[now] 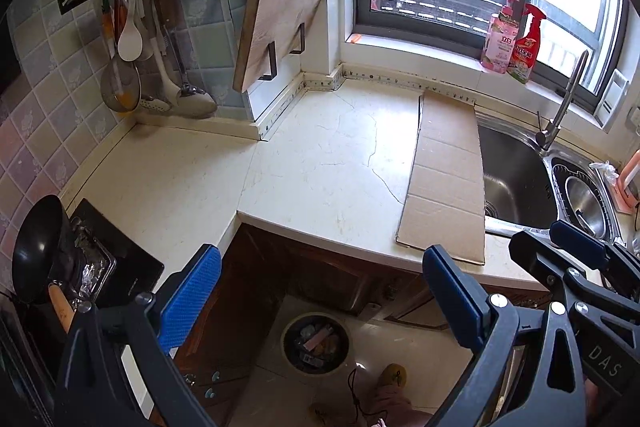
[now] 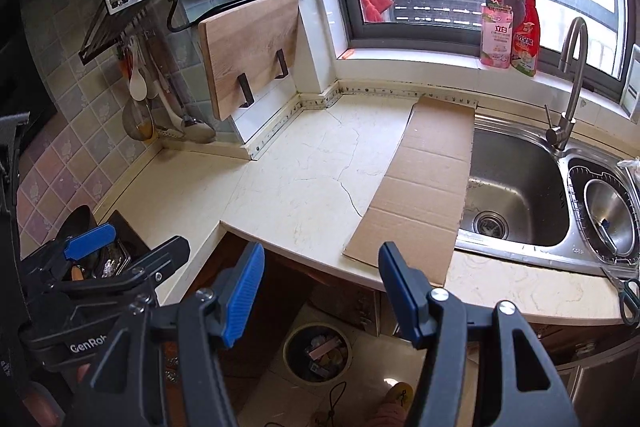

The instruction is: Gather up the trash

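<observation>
A round trash bin [image 1: 314,343] [image 2: 318,351] stands on the floor below the counter edge, with several wrappers and scraps inside. A flat brown cardboard sheet [image 1: 446,179] [image 2: 420,187] lies on the cream counter beside the sink. My left gripper [image 1: 320,259] hangs open above the bin, blue pads wide apart with nothing between them. My right gripper [image 2: 322,253] is open too and holds nothing, also over the bin. Each gripper shows in the other's view: the right gripper [image 1: 560,243] at the right edge, the left gripper [image 2: 132,247] at the left.
A steel sink [image 2: 516,187] with a faucet [image 2: 572,87] is on the right. Scissors [image 2: 628,301] lie near the counter's front edge. A black wok [image 1: 38,247] sits on the stove at left. Two bottles [image 1: 512,43] stand on the sill. A person's slippered foot [image 1: 394,375] is beside the bin.
</observation>
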Action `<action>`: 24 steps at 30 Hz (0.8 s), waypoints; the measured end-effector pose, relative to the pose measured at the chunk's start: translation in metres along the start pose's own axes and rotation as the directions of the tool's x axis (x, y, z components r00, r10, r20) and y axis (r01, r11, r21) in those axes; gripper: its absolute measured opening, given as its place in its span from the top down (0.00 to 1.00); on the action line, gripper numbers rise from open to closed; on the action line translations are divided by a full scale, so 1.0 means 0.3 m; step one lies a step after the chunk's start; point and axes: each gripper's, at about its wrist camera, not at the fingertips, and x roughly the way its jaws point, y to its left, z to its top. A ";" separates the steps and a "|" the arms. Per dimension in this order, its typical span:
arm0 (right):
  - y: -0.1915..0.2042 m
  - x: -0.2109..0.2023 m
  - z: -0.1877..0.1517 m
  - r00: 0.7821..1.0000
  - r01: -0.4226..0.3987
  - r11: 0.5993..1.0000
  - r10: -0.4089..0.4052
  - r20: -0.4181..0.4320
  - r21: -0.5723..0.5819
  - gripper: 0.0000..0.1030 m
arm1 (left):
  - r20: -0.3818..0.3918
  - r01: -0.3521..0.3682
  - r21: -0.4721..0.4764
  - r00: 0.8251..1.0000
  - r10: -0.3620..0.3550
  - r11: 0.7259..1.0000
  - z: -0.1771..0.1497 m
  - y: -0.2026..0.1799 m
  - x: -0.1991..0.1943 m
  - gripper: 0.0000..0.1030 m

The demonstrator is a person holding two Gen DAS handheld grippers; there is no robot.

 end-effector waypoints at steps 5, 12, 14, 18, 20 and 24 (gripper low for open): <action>-0.004 0.010 0.009 1.000 -0.001 1.000 0.001 0.001 0.004 0.42 | 0.002 -0.003 0.003 1.000 0.003 1.000 0.012 0.000 0.009 0.03; -0.002 0.011 0.017 1.000 0.003 1.000 -0.003 0.014 0.003 0.42 | 0.019 -0.017 0.010 1.000 0.017 1.000 0.031 -0.003 0.013 0.03; -0.003 0.012 0.019 1.000 0.003 1.000 -0.003 0.017 0.001 0.42 | 0.020 -0.018 0.011 1.000 0.018 1.000 0.032 -0.003 0.015 0.03; -0.003 0.012 0.019 1.000 0.001 1.000 -0.001 0.017 0.001 0.42 | 0.017 -0.020 0.007 1.000 0.020 1.000 0.030 -0.002 0.015 0.03; -0.001 0.012 0.019 1.000 0.003 1.000 -0.003 0.017 -0.001 0.42 | 0.017 -0.021 0.009 1.000 0.021 1.000 0.031 0.000 0.016 0.03; -0.003 0.012 0.019 1.000 0.003 1.000 -0.003 0.018 0.000 0.42 | 0.017 -0.020 0.008 1.000 0.020 1.000 0.031 -0.001 0.015 0.03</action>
